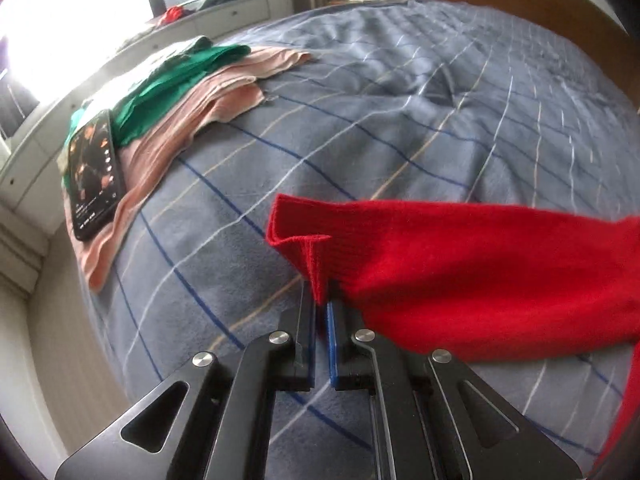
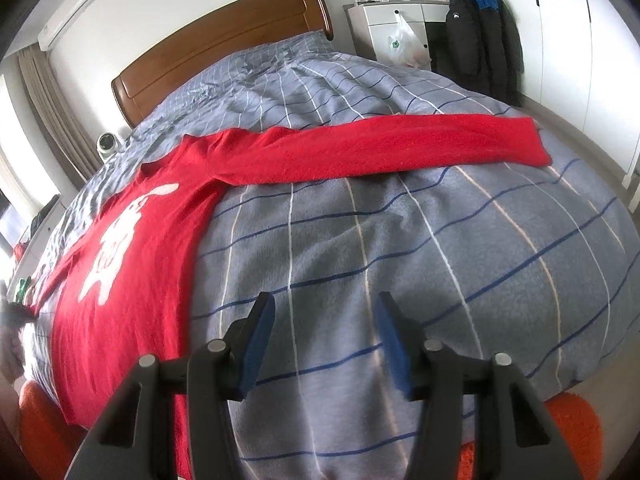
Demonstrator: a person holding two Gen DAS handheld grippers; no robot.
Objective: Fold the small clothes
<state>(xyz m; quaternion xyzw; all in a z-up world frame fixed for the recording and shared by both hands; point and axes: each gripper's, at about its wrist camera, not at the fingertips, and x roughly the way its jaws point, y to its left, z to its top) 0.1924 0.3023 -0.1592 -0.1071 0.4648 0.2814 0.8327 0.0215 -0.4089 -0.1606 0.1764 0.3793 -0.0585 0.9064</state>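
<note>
A red sweater (image 2: 132, 248) with a white print lies spread flat on the blue checked bed cover (image 2: 360, 248). Its right sleeve (image 2: 380, 148) stretches out sideways across the bed. In the left wrist view my left gripper (image 1: 321, 300) is shut on the cuff end of the other red sleeve (image 1: 460, 272) and holds it just above the cover. My right gripper (image 2: 326, 320) is open and empty, hovering over bare cover to the right of the sweater's body, well short of the outstretched sleeve.
A pile of folded pink (image 1: 192, 120) and green (image 1: 168, 80) clothes lies at the bed's left edge with a phone (image 1: 94, 172) on it. A wooden headboard (image 2: 224, 44) stands behind. A white dresser (image 2: 396, 28) and a dark coat (image 2: 480, 40) stand at the right.
</note>
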